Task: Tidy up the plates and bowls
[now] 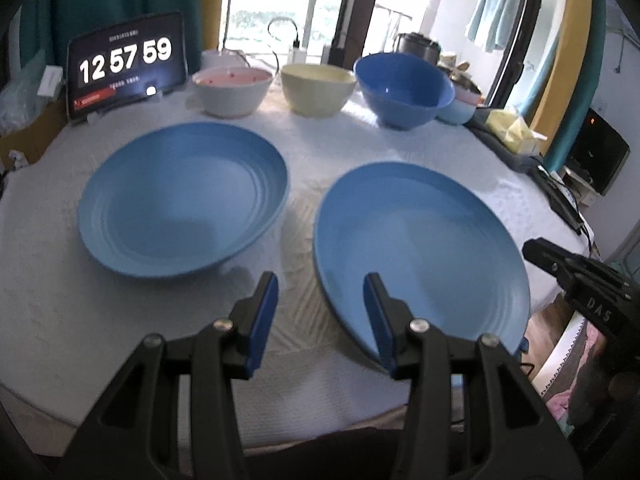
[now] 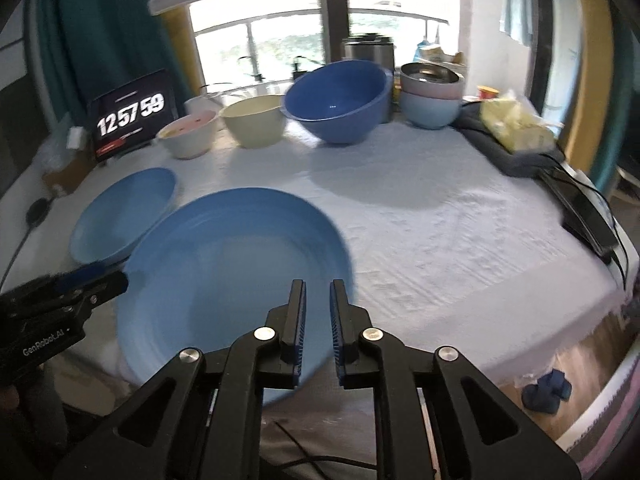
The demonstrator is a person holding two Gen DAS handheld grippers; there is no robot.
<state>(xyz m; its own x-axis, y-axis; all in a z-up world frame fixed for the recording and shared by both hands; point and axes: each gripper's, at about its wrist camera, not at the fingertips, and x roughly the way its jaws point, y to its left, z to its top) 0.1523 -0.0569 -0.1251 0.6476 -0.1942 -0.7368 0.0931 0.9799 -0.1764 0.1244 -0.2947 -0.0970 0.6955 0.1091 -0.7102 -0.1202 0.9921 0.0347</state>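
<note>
Two blue plates lie flat on the white tablecloth: a ridged one on the left and a smooth one on the right, also seen as the near plate. My left gripper is open just above the cloth, its right finger over the smooth plate's near-left rim, nothing pinched. My right gripper hovers over that plate's near-right rim with a narrow gap between the pads and nothing between them. At the back stand a pink-lined white bowl, a cream bowl and a blue bowl.
A tablet clock stands at the back left. Stacked pale bowls with a metal one on top, a yellow packet on dark cloth and a black device line the right side. The table's edge drops to the floor.
</note>
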